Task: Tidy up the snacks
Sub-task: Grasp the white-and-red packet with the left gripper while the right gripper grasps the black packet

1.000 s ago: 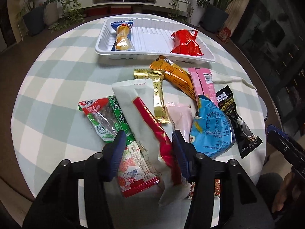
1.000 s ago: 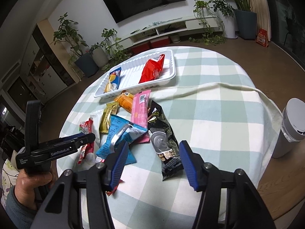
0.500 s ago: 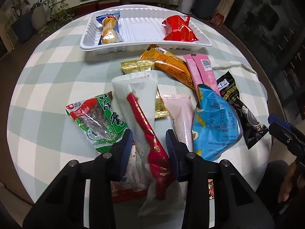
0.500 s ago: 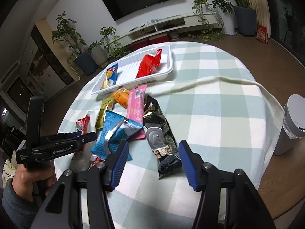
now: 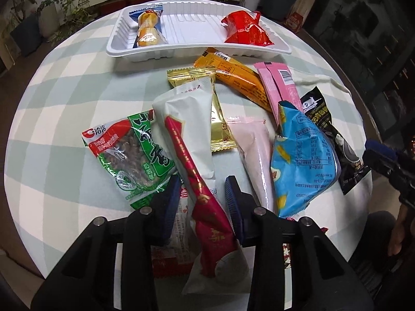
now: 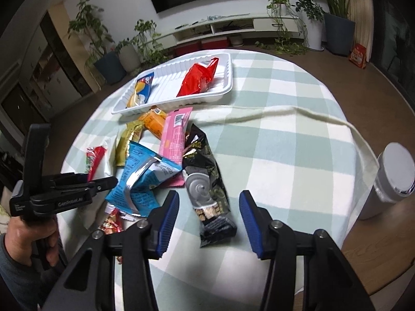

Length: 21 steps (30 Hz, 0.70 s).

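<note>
A white tray (image 5: 197, 23) at the far side of the round table holds a blue-wrapped yellow snack (image 5: 147, 27) and a red packet (image 5: 245, 29). Several loose packets lie in front of it. My left gripper (image 5: 203, 207) is shut on the white packet with a red stripe (image 5: 192, 140), whose far end is lifted. A green nut bag (image 5: 129, 153) lies left of it, a light blue bag (image 5: 301, 155) to the right. My right gripper (image 6: 208, 217) is open over the near end of a black packet (image 6: 207, 181). The left gripper also shows in the right wrist view (image 6: 103, 181).
Gold (image 5: 212, 108), orange (image 5: 236, 77), pink (image 5: 280, 88) and pale pink (image 5: 254, 150) packets lie in the pile. A fold of the checked tablecloth (image 6: 285, 111) runs across the right side. A white cylinder (image 6: 389, 181) stands beyond the table's right edge.
My left gripper's jaws closed in on the white red-striped packet and its far end rose. My right gripper moved closer over the black packet, still open.
</note>
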Each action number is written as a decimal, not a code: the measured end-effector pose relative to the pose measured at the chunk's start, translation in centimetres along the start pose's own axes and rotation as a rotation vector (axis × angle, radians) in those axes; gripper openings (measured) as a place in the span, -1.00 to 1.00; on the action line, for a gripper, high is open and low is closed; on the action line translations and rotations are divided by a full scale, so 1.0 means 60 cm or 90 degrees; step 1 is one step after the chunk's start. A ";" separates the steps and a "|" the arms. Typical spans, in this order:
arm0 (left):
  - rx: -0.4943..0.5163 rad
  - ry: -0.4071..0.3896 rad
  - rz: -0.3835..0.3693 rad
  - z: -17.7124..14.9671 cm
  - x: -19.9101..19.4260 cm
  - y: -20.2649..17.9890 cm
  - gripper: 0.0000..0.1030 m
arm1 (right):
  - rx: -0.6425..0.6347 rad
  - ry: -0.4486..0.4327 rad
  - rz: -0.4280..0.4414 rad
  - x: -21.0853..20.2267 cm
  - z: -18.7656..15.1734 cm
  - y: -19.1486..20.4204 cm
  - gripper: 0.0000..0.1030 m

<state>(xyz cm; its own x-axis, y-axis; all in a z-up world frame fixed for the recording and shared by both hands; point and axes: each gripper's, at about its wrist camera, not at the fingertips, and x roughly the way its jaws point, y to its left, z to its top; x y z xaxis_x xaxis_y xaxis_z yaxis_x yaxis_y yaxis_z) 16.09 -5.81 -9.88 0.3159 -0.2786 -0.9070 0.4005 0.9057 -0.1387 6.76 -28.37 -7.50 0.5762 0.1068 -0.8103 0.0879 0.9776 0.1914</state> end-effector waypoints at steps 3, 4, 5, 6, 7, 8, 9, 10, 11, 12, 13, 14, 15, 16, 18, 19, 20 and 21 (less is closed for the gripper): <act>0.001 -0.002 0.002 -0.002 -0.001 -0.001 -0.42 | -0.025 0.013 -0.009 0.013 0.012 0.003 0.02; 0.001 -0.002 0.001 -0.003 -0.002 -0.001 -0.44 | -0.033 0.026 -0.013 0.022 0.014 0.003 0.02; 0.003 -0.003 0.001 -0.004 -0.002 0.000 -0.50 | -0.041 0.039 -0.015 0.031 0.016 0.005 0.02; 0.005 -0.003 -0.001 -0.005 -0.002 0.000 -0.52 | -0.048 0.047 -0.018 0.038 0.016 0.007 0.02; 0.006 -0.003 -0.004 -0.005 -0.002 0.001 -0.53 | -0.055 0.051 -0.017 0.043 0.017 0.009 0.02; 0.006 -0.003 -0.007 -0.006 -0.003 0.002 -0.54 | -0.061 0.057 -0.015 0.049 0.018 0.012 0.02; 0.004 -0.004 -0.011 -0.007 -0.003 0.003 -0.54 | -0.066 0.061 -0.019 0.054 0.019 0.015 0.02; 0.001 -0.004 -0.015 -0.008 -0.004 0.006 -0.54 | -0.071 0.066 -0.025 0.060 0.019 0.018 0.02; -0.002 -0.005 -0.018 -0.008 -0.005 0.007 -0.55 | -0.073 0.071 -0.028 0.065 0.018 0.019 0.02; -0.003 -0.006 -0.020 -0.007 -0.005 0.007 -0.56 | -0.075 0.078 -0.032 0.071 0.017 0.020 0.02; -0.002 -0.006 -0.022 -0.008 -0.005 0.007 -0.57 | -0.080 0.082 -0.035 0.076 0.015 0.022 0.02; -0.001 -0.006 -0.024 -0.009 -0.006 0.007 -0.58 | -0.085 0.086 -0.036 0.080 0.013 0.024 0.02; 0.003 -0.006 -0.027 -0.010 -0.006 0.006 -0.59 | -0.089 0.091 -0.037 0.084 0.011 0.027 -0.02; 0.005 -0.005 -0.031 -0.011 -0.006 0.006 -0.59 | -0.093 0.096 -0.038 0.088 0.008 0.028 -0.13; 0.004 -0.002 -0.046 -0.012 -0.007 0.007 -0.61 | -0.096 0.093 -0.046 0.091 0.005 0.028 -0.23; 0.004 -0.001 -0.049 -0.013 -0.007 0.007 -0.61 | -0.095 0.093 -0.047 0.091 0.005 0.026 -0.25; 0.003 -0.001 -0.051 -0.013 -0.007 0.007 -0.61 | -0.091 0.092 -0.043 0.090 0.005 0.025 -0.26; 0.004 -0.001 -0.054 -0.014 -0.007 0.007 -0.61 | -0.087 0.092 -0.040 0.089 0.005 0.022 -0.29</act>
<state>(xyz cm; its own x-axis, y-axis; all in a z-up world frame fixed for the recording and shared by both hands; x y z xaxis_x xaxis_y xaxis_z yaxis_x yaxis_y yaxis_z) 15.40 -5.02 -9.88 0.2815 -0.3542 -0.8918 0.4311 0.8770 -0.2122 10.22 -26.54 -11.40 0.4494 0.0601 -0.8913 0.0032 0.9976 0.0689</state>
